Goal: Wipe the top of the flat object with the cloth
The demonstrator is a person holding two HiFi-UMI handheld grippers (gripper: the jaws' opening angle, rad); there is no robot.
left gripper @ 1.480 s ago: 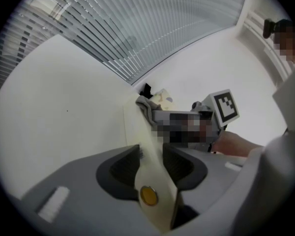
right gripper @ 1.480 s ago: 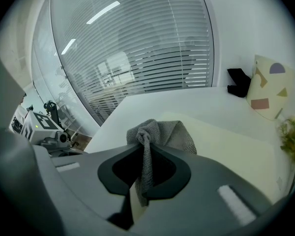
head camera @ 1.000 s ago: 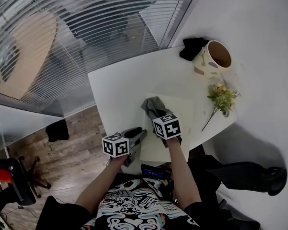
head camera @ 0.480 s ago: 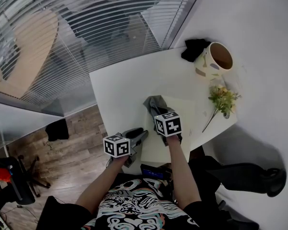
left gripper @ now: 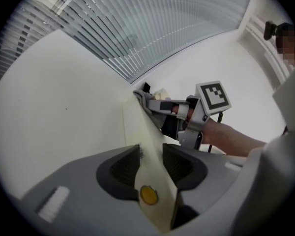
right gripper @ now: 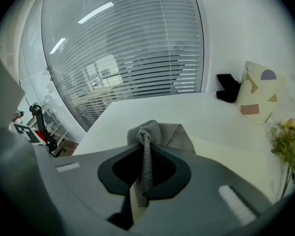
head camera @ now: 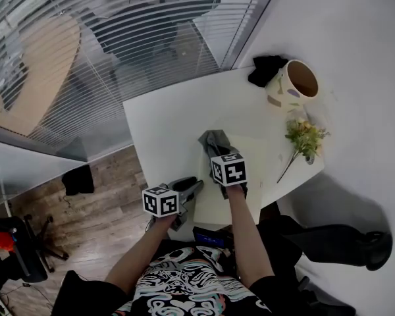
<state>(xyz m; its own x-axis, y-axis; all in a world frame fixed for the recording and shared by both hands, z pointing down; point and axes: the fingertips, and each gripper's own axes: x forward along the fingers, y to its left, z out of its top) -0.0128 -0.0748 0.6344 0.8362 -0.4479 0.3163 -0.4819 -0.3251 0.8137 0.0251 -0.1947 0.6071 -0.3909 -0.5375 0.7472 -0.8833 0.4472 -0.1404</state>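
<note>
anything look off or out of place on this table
Only the flowers: they lie loose on the table near its right edge, beside the pot rather than in it, and the pot looks empty. Nothing looks spilled or damaged.

**Two grippers at one white table (head camera: pixel 164 114)**
Left gripper (head camera: pixel 192 187) and right gripper (head camera: pixel 216 153); one flat cream sheet (head camera: pixel 251 155), one grey cloth (head camera: pixel 214 139), one patterned vase (head camera: pixel 289 84), one flower sprig (head camera: pixel 304 137), one black bundle (head camera: pixel 266 66).
</note>
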